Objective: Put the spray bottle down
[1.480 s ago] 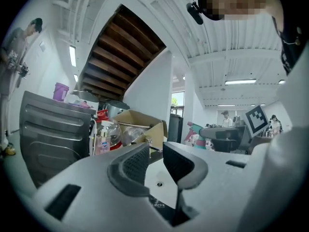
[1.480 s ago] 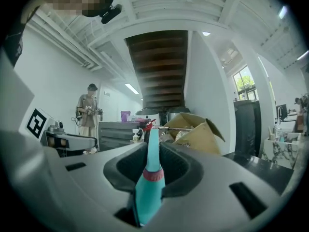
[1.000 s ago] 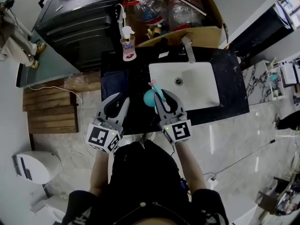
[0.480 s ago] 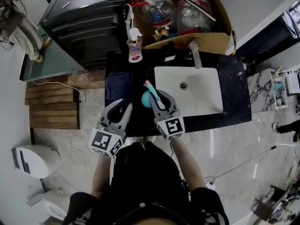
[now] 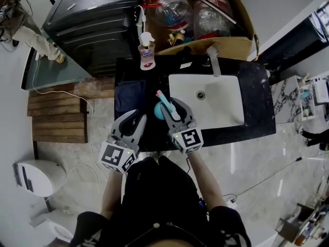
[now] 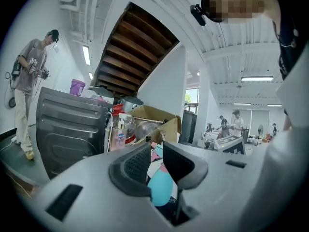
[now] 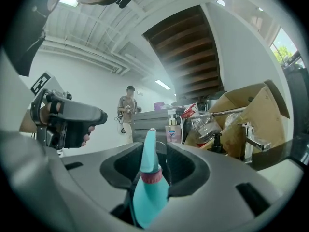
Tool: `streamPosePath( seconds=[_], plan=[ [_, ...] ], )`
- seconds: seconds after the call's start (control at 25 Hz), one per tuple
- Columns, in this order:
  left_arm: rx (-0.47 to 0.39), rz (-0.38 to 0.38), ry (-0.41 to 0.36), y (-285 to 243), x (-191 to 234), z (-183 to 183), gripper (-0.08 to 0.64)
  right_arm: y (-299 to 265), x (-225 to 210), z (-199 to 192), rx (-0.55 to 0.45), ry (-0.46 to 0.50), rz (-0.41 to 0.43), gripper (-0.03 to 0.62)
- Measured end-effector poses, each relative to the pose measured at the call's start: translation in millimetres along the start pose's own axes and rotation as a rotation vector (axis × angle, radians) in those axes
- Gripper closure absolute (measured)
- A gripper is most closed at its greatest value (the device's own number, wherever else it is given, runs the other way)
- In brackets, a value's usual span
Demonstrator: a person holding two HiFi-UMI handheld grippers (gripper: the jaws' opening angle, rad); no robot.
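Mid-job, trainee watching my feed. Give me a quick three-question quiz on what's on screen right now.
1. True or false: the faucet stands at the far edge of the sink, away from the person.
2. Which hand-held gripper has the teal spray bottle between its jaws? A left; B right; C neither.
3. Fill in: in the head view, the pump soap bottle stands on the black counter to the sink's ____.
Key: 1 true. 2 B; the right hand-held gripper has its jaws opening around the bottle. 3 left.
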State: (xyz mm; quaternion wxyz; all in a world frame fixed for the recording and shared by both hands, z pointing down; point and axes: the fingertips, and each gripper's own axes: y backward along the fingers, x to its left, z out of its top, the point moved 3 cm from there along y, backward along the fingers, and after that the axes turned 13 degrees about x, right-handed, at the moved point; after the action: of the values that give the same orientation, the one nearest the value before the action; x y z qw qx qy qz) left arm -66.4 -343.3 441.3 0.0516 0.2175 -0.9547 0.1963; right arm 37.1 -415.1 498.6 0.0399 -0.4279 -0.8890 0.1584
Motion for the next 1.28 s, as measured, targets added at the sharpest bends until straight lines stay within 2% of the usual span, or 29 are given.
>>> streamPosePath(
  seconds=[0.04, 0.28, 0.44, 0.64, 0.92, 1.0, 1.04, 1.08, 1.28],
  plan=[
    [-0.001, -0.001, 0.002, -1, -1, 0, 0.486, 1, 0, 2, -0.002, -0.003, 0.005, 0.442],
    [-0.007, -0.02, -0.008, -6, -7, 3, 0.486, 21, -3, 13, -0.032, -0.014, 0.0, 0.439],
    [-0.017, -0.043, -0.024, -12, -14, 8, 0.486, 46, -9, 24, -0.076, -0.026, -0.032, 0.439],
    [-0.03, -0.062, -0.035, -18, -20, 15, 0.486, 85, -22, 31, -0.114, -0.069, -0.111, 0.448],
    [-0.052, -0.081, -0.069, -22, -27, 22, 0.486, 143, -45, 25, -0.139, -0.128, -0.281, 0.475],
    [-0.054, -0.086, -0.071, -22, -29, 23, 0.486, 159, -49, 24, -0.14, -0.139, -0.331, 0.493],
    [-0.055, -0.086, -0.069, -22, -29, 24, 0.486, 166, -51, 23, -0.138, -0.142, -0.358, 0.521],
    [-0.056, -0.086, -0.066, -22, -30, 25, 0.486, 173, -52, 23, -0.132, -0.14, -0.383, 0.582],
    [-0.068, -0.095, -0.056, -23, -31, 26, 0.486, 189, -52, 23, -0.101, -0.122, -0.438, 0.591]
  ],
)
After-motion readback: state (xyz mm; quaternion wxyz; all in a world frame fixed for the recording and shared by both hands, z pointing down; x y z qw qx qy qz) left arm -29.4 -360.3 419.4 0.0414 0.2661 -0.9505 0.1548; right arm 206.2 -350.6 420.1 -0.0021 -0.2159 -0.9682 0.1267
